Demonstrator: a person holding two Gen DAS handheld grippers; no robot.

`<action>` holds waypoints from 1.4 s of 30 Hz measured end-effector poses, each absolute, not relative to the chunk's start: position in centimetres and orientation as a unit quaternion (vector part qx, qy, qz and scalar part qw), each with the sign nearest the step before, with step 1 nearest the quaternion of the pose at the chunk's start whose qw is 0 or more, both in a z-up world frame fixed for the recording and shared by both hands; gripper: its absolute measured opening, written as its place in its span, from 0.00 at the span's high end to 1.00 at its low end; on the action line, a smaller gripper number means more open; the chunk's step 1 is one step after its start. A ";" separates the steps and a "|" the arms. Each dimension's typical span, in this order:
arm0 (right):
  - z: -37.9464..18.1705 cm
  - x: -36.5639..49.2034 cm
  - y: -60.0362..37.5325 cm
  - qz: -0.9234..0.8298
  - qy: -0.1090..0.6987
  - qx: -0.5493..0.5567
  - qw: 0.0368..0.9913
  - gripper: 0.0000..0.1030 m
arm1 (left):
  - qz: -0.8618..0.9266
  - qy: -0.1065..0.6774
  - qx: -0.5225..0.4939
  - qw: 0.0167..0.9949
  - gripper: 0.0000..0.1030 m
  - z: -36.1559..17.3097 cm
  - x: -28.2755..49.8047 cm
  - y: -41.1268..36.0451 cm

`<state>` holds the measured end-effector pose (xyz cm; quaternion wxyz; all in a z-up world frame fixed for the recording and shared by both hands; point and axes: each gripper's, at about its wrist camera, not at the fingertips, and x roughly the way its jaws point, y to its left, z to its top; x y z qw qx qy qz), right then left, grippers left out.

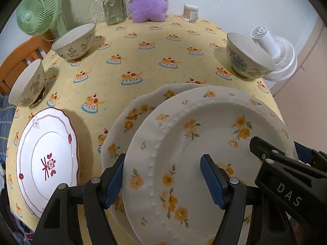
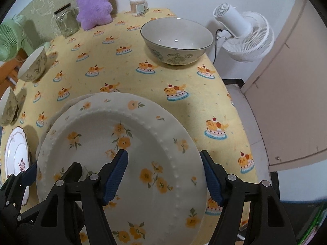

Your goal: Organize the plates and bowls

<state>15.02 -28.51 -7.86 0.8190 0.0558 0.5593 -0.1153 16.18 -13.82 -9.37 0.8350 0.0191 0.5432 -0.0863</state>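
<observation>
The round cream ceramic plate with yellow flowers and a beaded ring (image 1: pixel 204 143) sat overlapping a scalloped cream plate with the same yellow flowers (image 1: pixel 130 118), shifted toward its right side, on the yellow cake-print tablecloth (image 1: pixel 143 61). The left gripper (image 1: pixel 163 179) straddled its left rim and the right gripper (image 2: pixel 165 175) its right rim, each with jaws apart, one inside, one outside. Both seemed equally near, so a two-handed move looked likely.

We see a table with a yellow tablecloth (image 1: pixel 143 81). At upper left stand two bowls (image 1: pixel 74 41) (image 1: pixel 27 83), at upper right a third bowl (image 1: pixel 248 56). At lower left lies a red-patterned plate (image 1: pixel 47 159), and at the top a glass jar (image 1: pixel 114 8).
</observation>
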 end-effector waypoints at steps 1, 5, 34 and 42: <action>-8.0 15.2 -28.5 -0.113 0.560 0.054 0.819 0.28 | -0.083 0.544 0.018 0.835 0.30 -9.5 16.3 -13.9; -8.4 15.9 -28.6 -0.102 0.563 0.048 0.819 0.28 | -0.072 0.550 0.017 0.832 0.30 -10.1 16.6 -13.8; -8.1 14.1 -29.8 -0.071 0.571 0.053 0.816 0.63 | -0.014 0.540 0.069 0.839 0.27 -8.8 15.9 -15.1; -8.5 14.3 -29.3 -0.067 0.576 0.049 0.813 0.64 | -0.018 0.545 0.065 0.836 0.26 -8.7 15.5 -14.4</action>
